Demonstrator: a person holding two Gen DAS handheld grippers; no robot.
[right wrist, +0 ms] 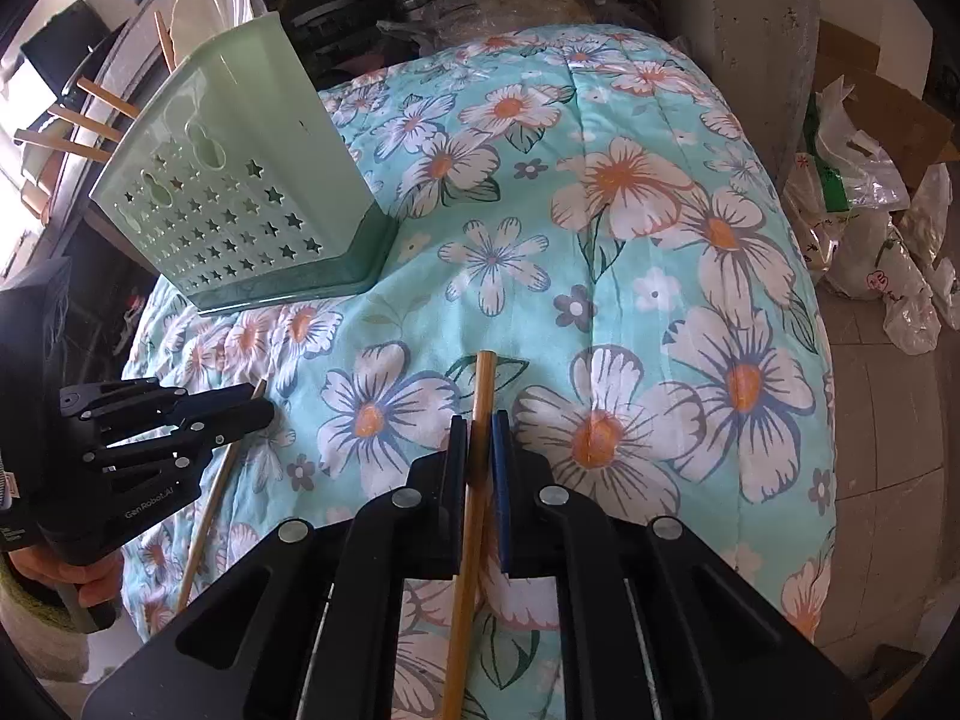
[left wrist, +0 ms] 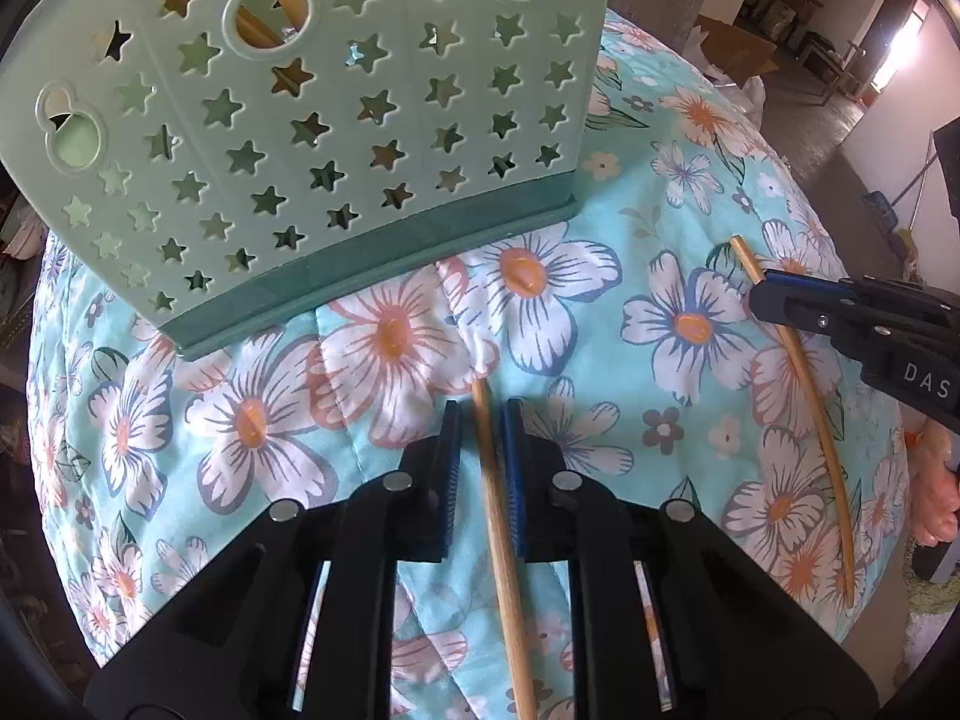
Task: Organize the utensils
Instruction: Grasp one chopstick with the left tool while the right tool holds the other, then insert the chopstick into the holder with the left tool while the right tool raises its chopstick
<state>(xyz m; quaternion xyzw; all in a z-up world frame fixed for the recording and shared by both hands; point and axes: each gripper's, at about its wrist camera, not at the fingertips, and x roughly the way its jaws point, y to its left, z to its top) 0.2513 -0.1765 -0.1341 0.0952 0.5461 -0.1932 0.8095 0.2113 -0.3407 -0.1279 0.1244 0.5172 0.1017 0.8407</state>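
A pale green utensil holder [left wrist: 336, 138] with star cut-outs stands on the floral cloth; it also shows in the right wrist view [right wrist: 240, 204] with several chopsticks sticking out of its top. My left gripper [left wrist: 483, 414] has its jaws around a wooden chopstick [left wrist: 501, 540] lying on the cloth, with a small gap on the left side. My right gripper [right wrist: 478, 426] is shut on a second wooden chopstick [right wrist: 474, 480]. That gripper [left wrist: 774, 300] and its chopstick [left wrist: 804, 396] show at the right of the left wrist view.
A blue floral quilt [right wrist: 630, 240] covers the rounded table. A concrete pillar [right wrist: 756, 30] stands behind it. Plastic bags and cardboard [right wrist: 870, 192] lie on the floor at the right. The left gripper [right wrist: 240, 414] and its chopstick [right wrist: 210, 504] show at the left.
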